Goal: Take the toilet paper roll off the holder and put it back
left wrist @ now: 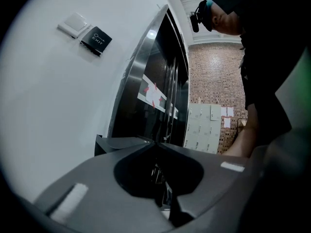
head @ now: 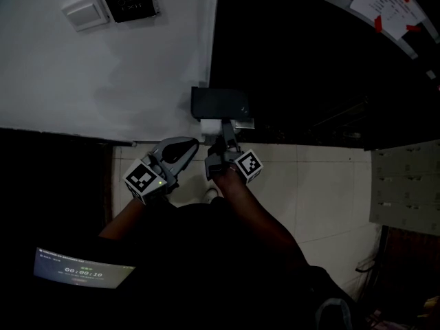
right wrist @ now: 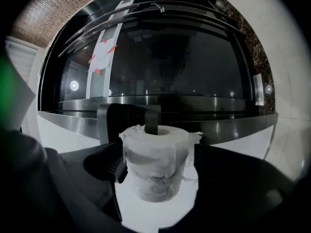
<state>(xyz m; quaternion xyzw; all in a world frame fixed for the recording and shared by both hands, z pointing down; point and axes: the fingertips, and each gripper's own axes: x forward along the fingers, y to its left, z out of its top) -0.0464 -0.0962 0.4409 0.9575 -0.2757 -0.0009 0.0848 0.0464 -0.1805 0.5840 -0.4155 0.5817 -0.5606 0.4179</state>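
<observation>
The white toilet paper roll [right wrist: 156, 171] stands on end on the black holder [right wrist: 127, 115], and the holder's dark peg [right wrist: 151, 123] runs down into its core. My right gripper [right wrist: 156, 164] is shut on the roll, one jaw against each side, with the ribbed left pad [right wrist: 112, 168] pressing its flank. In the head view the holder [head: 218, 104] hangs at the wall's corner, the roll [head: 210, 126] shows just under it, and my right gripper [head: 223, 135] reaches up to it. My left gripper [head: 187, 147] is shut and empty, to the left of the roll.
A white switch [head: 86, 12] and a black exit plate [head: 128, 0] sit high on the white wall. A glossy dark door [head: 309, 60] with taped paper fills the right. Below are pale floor tiles [head: 309, 191], grey lockers [head: 405, 184] and a lit screen [head: 82, 270].
</observation>
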